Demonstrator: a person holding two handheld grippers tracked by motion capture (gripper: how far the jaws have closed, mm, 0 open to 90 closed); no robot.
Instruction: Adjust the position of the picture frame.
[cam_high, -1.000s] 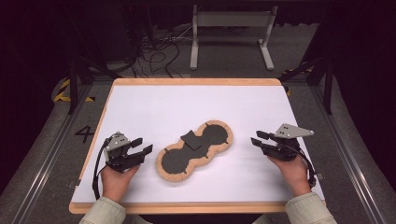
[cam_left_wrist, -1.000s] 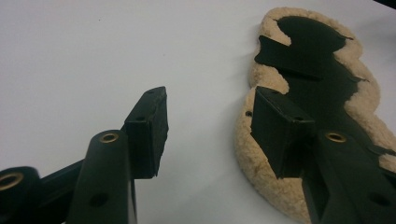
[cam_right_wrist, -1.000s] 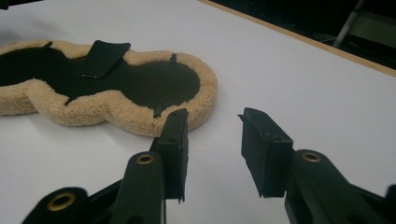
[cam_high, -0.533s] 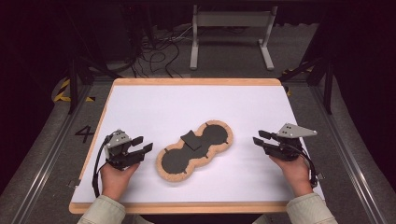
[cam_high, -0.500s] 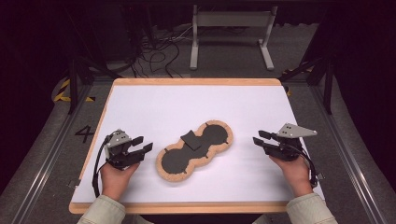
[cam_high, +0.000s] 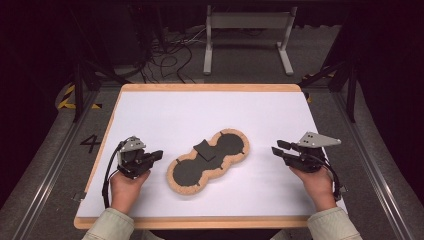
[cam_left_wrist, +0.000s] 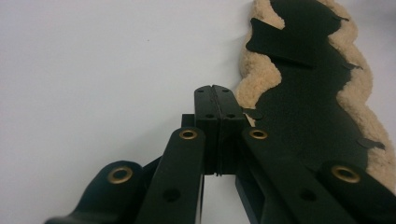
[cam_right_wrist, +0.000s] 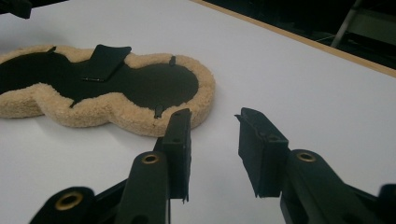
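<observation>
A peanut-shaped pad with a tan fleece rim and a black face lies on the white table, a small black flap folded up near its middle. My left gripper rests on the table just left of the pad. Its jaws have just closed, and in the left gripper view the left gripper is shut on nothing, beside the pad. My right gripper sits right of the pad. The right gripper is open; its jaws have just narrowed slightly, with nothing between them, short of the pad.
The table's wooden edge runs along the back. Behind it, on the dark floor, are a grey metal stand and loose cables. A painted number and yellow-black tape mark the floor at the left.
The left gripper's jaws, spread apart before, have come together. The right gripper has barely shifted. The pad lies as before.
</observation>
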